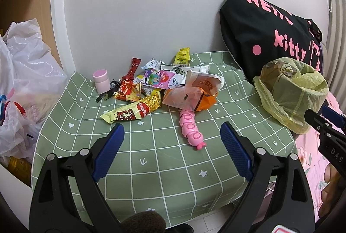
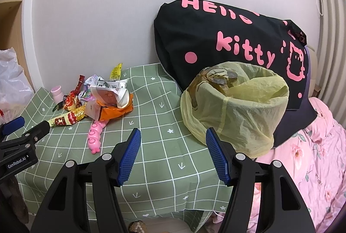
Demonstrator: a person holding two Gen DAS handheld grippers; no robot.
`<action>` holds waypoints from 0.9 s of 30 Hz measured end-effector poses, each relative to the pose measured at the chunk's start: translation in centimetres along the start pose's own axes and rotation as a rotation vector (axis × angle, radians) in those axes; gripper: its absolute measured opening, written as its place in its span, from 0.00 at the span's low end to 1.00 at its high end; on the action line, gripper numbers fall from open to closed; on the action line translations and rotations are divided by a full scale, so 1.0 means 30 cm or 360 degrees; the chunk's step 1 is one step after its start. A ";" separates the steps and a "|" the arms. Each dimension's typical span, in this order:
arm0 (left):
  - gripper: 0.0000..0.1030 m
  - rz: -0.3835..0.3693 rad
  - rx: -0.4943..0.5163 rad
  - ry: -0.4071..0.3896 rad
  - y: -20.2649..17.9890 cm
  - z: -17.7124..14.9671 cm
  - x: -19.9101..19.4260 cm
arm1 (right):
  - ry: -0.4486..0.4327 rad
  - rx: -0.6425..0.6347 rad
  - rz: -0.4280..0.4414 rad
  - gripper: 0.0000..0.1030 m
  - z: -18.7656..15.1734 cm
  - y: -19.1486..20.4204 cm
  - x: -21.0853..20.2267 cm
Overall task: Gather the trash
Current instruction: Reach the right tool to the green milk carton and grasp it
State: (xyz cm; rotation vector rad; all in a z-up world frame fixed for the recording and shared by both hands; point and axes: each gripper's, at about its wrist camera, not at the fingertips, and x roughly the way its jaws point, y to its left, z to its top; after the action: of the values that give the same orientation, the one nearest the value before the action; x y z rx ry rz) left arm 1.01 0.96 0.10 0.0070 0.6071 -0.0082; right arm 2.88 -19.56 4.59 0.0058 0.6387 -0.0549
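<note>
A heap of snack wrappers (image 1: 151, 85) (image 2: 101, 98) lies at the back of the green checked tablecloth (image 1: 164, 159) (image 2: 160, 116), near the wall. A yellow-gold wrapper (image 1: 132, 111) sticks out at its front. A bin lined with a yellow-green bag (image 1: 292, 92) (image 2: 235, 107) stands at the table's right edge. My left gripper (image 1: 173, 137) hovers open over the near side of the table, short of the heap. My right gripper (image 2: 173, 142) is open too, just left of the bin, holding nothing.
A pink segmented toy (image 1: 191, 129) (image 2: 95, 133) lies in front of the heap, and a small pink jar (image 1: 101, 80) stands to its left. A black Hello Kitty bag (image 2: 227, 38) leans on the wall behind the bin. White plastic bags (image 1: 23, 68) sit left; pink floral bedding (image 2: 307, 159) right.
</note>
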 end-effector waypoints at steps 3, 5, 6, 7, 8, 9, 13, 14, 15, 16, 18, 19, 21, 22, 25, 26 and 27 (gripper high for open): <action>0.84 0.0009 -0.0009 0.0000 0.010 0.003 0.008 | 0.0000 -0.0002 0.0008 0.57 0.009 0.005 0.010; 0.84 0.0016 -0.0013 -0.0001 0.020 0.009 0.016 | 0.0003 -0.0005 0.0015 0.57 0.017 0.006 0.019; 0.84 0.0018 -0.0016 -0.0003 0.025 0.012 0.021 | 0.0004 -0.0007 0.0018 0.57 0.022 0.007 0.024; 0.84 0.0020 -0.0020 -0.0004 0.032 0.014 0.026 | 0.0008 -0.0010 0.0023 0.57 0.027 0.011 0.034; 0.84 0.0024 -0.0029 -0.0005 0.045 0.021 0.036 | 0.0012 -0.0012 0.0036 0.57 0.033 0.014 0.045; 0.84 0.0027 -0.0038 -0.0005 0.056 0.025 0.044 | 0.0016 -0.0014 0.0049 0.57 0.040 0.016 0.055; 0.84 0.0060 -0.0089 0.0003 0.127 0.057 0.095 | 0.0032 -0.0025 0.0102 0.57 0.068 0.032 0.104; 0.84 0.0066 -0.0096 0.0006 0.141 0.063 0.107 | 0.0043 -0.0026 0.0124 0.57 0.077 0.040 0.124; 0.84 0.0071 -0.0104 0.0012 0.163 0.073 0.126 | 0.0053 -0.0027 0.0138 0.57 0.084 0.045 0.140; 0.84 0.0078 -0.0112 0.0017 0.184 0.081 0.143 | 0.0060 -0.0028 0.0150 0.57 0.089 0.051 0.154; 0.84 0.0090 -0.0131 0.0035 0.226 0.095 0.182 | 0.0077 -0.0035 0.0180 0.57 0.103 0.066 0.189; 0.84 0.0088 -0.0144 0.0051 0.253 0.101 0.208 | 0.0087 -0.0041 0.0199 0.57 0.112 0.077 0.211; 0.84 0.0093 -0.0160 0.0082 0.290 0.108 0.247 | 0.0103 -0.0054 0.0243 0.57 0.126 0.098 0.248; 0.84 0.0089 -0.0172 0.0099 0.311 0.113 0.269 | 0.0110 -0.0068 0.0263 0.57 0.136 0.113 0.269; 0.84 0.0063 -0.0201 0.0137 0.355 0.130 0.325 | 0.0120 -0.0111 0.0306 0.57 0.181 0.154 0.331; 0.84 0.0056 -0.0203 0.0139 0.362 0.135 0.336 | 0.0118 -0.0127 0.0314 0.57 0.198 0.167 0.354; 0.84 0.0047 -0.0202 0.0137 0.371 0.143 0.354 | 0.0120 -0.0139 0.0315 0.57 0.214 0.181 0.375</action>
State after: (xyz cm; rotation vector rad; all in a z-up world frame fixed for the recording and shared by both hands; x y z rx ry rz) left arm 12.28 11.99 -2.40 -0.1068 0.6927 0.0595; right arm 16.02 -14.82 2.97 -0.0136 0.7128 0.1650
